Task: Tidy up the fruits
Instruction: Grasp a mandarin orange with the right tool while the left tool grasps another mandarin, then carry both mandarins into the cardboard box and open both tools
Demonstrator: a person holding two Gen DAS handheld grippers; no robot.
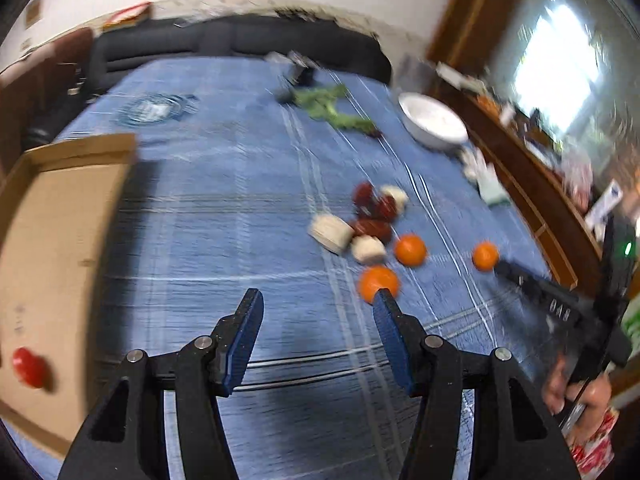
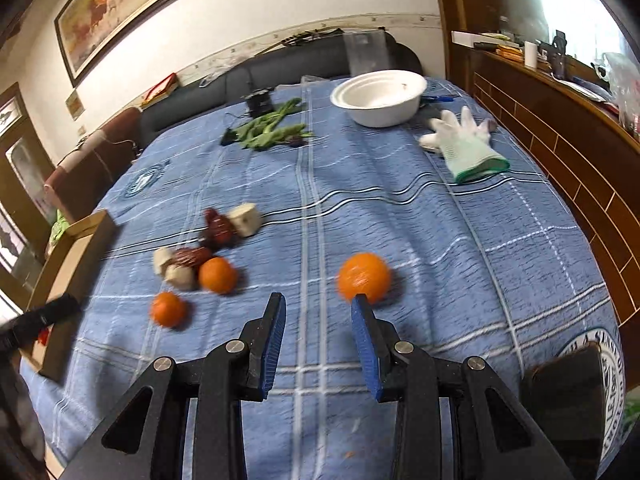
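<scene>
Three oranges lie on the blue cloth: one [image 1: 378,282] just beyond my left gripper's right fingertip, one [image 1: 410,249] behind it, one [image 1: 485,256] by my right gripper's tip. My left gripper [image 1: 318,298] is open and empty above the cloth. My right gripper [image 2: 319,304] is open and empty, its right finger just short of the nearest orange [image 2: 364,277]. Two more oranges [image 2: 217,275] [image 2: 168,309] lie to its left. Red dates [image 2: 216,228] and pale root pieces [image 2: 246,219] sit in a pile. A red fruit [image 1: 29,367] lies in the cardboard box [image 1: 60,216].
A white bowl [image 2: 378,96] stands at the far right of the table, a white glove [image 2: 464,140] beside it, green vegetables [image 2: 272,128] at the back. A wooden cabinet [image 2: 560,152] runs along the right edge. A dark sofa [image 1: 240,40] lies behind the table.
</scene>
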